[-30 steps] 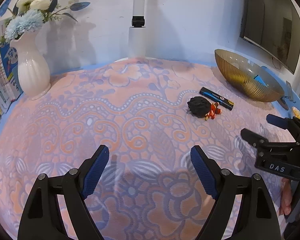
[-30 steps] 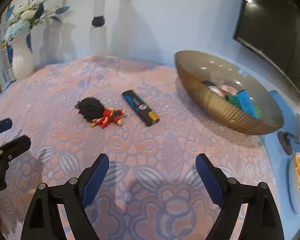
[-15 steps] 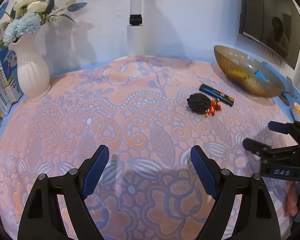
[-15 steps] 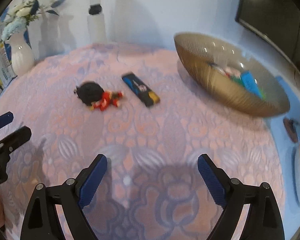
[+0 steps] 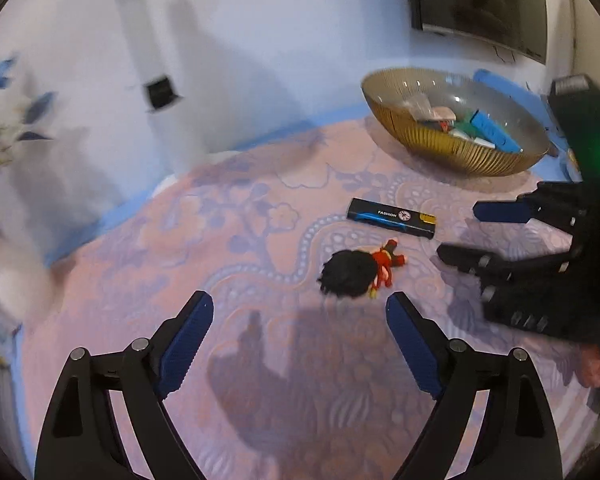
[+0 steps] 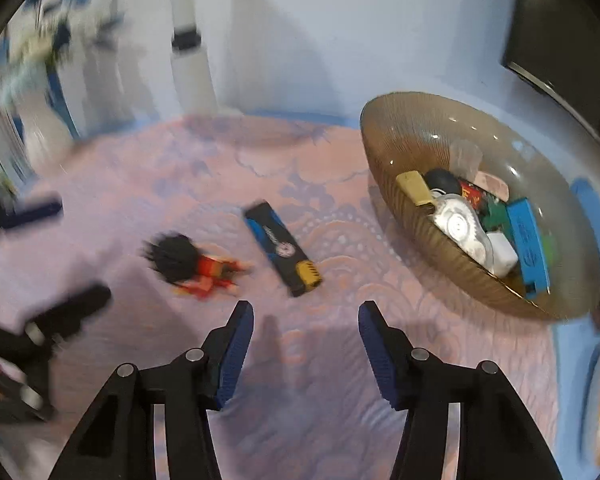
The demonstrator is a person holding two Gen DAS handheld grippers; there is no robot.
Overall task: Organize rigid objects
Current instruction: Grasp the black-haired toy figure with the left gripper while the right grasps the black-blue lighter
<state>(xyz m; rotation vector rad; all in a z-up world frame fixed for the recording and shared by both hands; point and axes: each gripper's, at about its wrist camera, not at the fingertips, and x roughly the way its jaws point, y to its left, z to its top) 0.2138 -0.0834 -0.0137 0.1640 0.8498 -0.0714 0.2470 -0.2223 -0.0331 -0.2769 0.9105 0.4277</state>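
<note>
A small doll (image 5: 358, 271) with black hair and a red outfit lies on the patterned cloth, just ahead of my open, empty left gripper (image 5: 300, 312). A black, blue and yellow lighter (image 5: 392, 223) lies beyond it. In the right wrist view the doll (image 6: 192, 266) is ahead to the left and the lighter (image 6: 284, 254) lies just ahead of my right gripper (image 6: 306, 322), which is open and empty. A ribbed golden bowl (image 6: 428, 236) at the right holds several small items. The right gripper also shows in the left wrist view (image 5: 460, 234), beside the lighter.
The table is covered by a pink and purple floral cloth (image 5: 228, 264). A white vase with flowers (image 6: 40, 80) stands at the far left, blurred. A white post (image 6: 188, 60) stands by the back wall. A dark screen (image 5: 480, 0) hangs at the right.
Both grippers have moved forward and toward the doll and the lighter, which now lie much closer. The right jaws have narrowed but stay open. The views are motion-blurred.
</note>
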